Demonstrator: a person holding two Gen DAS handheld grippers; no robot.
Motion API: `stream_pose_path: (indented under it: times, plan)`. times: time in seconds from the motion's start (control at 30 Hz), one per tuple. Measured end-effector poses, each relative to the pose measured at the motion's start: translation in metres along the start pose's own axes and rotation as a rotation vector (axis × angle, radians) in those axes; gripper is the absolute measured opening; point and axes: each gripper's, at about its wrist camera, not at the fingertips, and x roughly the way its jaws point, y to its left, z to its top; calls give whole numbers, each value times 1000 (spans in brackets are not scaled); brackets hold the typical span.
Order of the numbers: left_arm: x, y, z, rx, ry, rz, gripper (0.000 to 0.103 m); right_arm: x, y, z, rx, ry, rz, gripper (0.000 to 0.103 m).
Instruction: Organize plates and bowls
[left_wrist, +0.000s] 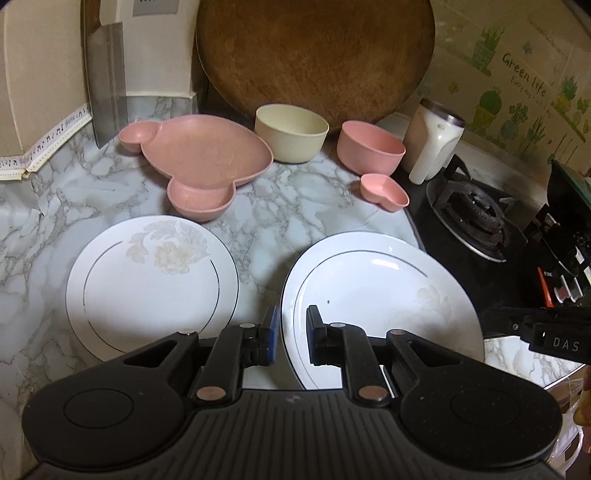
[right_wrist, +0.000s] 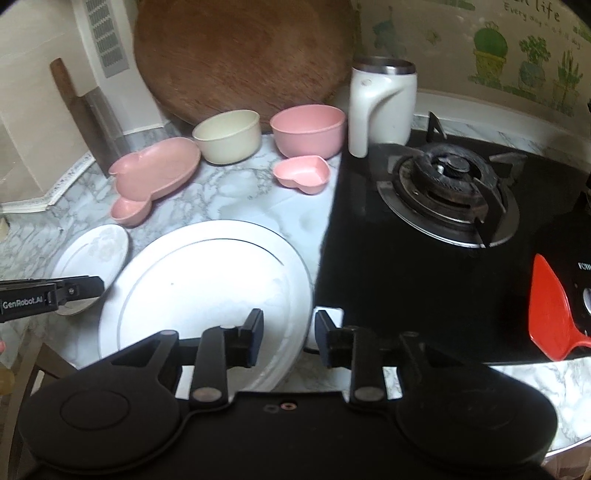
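The left gripper (left_wrist: 292, 332) is closed down to a narrow gap on the left rim of the right plate (left_wrist: 380, 306), its blue-padded fingers (left_wrist: 272, 328) clamping that edge. The right gripper (right_wrist: 289, 334) stands partly open: the same plate's right rim lies between its 2 fingers, but the pads are clear of it, so it holds nothing. This white plate, with a thin dark ring and a faint flower print, sits at the near right of the marble counter (left_wrist: 277, 206), its right edge just beside the black gas hob (right_wrist: 369, 258). To its left, close but apart, the left plate (left_wrist: 151, 280) of the same pattern lies flat. Farther back, a pink divided dish (left_wrist: 199, 155) with 2 small round wells rests at the left, a cream bowl (left_wrist: 291, 133) stands behind it to the right, then a pink bowl (left_wrist: 371, 151), with a small pink heart-shaped dish (left_wrist: 384, 192) in front of that bowl. A white mug (left_wrist: 432, 144) with a steel rim stands at the hob's far corner. A round wooden board (left_wrist: 314, 55) leans on the far wall and a cleaver (left_wrist: 107, 85) stands at the far left. A red spatula (right_wrist: 550, 310) lies on the hob's near right.
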Motion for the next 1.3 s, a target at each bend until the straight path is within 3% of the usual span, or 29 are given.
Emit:
stream_pose_path:
  times: [0.1,0.2,0.27,0.33,0.47,0.53,0.67,1.3]
  plan:
    - [-7,2,0,-6,-19,5,21,-4,7,2,-19,-14,20,42]
    - [-14,7,0,-20,-42,11,40,-6,17,6,-45,-30,38,51]
    - [-20,11,1,-30,-62,21,62,-7,23,8,-61,-38,48,54]
    - [-26,15,1,-39,-85,36,66,-7,29,11,-68,-44,66,62]
    - [-34,25,3,-45,-105,59,69,-7,45,17,-87,-68,94,77]
    - [-37,31,3,-53,-116,71,75,-8,53,20,-96,-86,106,92]
    - [-44,44,3,-61,-139,93,77,-8,71,25,-133,-109,142,102]
    - [-42,140,12,-137,-120,140,77,48,159,60,-239,-28,214,102]
